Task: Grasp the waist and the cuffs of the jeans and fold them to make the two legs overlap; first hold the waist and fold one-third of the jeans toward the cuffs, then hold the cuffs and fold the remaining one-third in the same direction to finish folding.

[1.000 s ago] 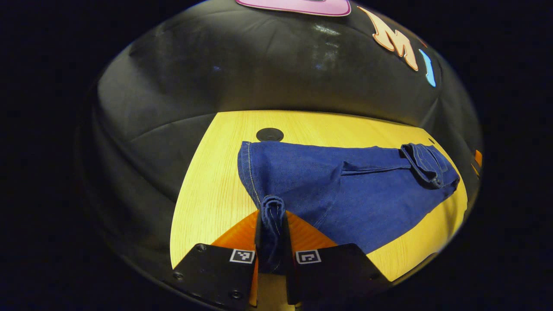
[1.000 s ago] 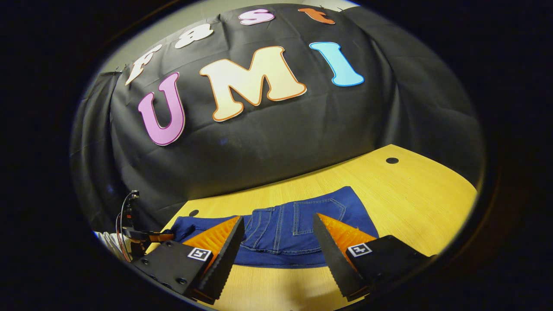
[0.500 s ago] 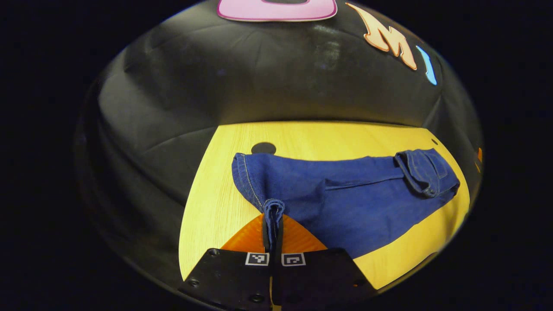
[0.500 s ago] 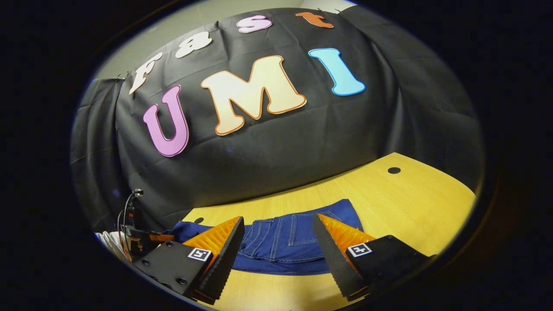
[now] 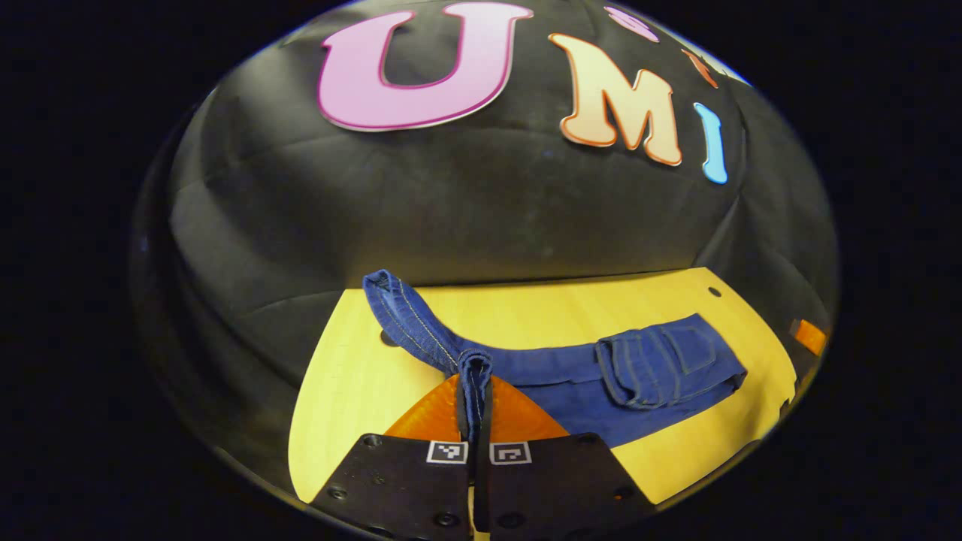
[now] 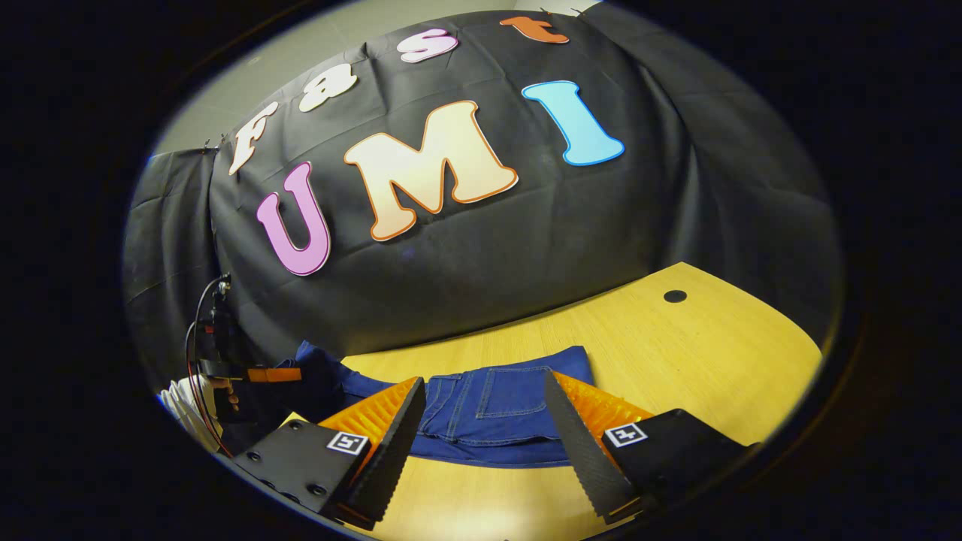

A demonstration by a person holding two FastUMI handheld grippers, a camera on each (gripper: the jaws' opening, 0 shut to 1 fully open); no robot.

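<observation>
Left gripper [image 5: 475,376]: fingers clenched on the cuff end of the jeans [image 5: 571,376], a pinched ridge of denim standing between them — the hem rises to the far left off the bench [image 5: 361,391]. The folded waist section with its back pocket lies to the right on the bench. Right gripper [image 6: 485,413]: fingers released and spread, the waist of the jeans [image 6: 496,406] lying flat between and just beyond them.

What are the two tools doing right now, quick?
Left tool: closed, pinching the cuff end of the jeans.
Right tool: open, holding nothing, above the table.
</observation>
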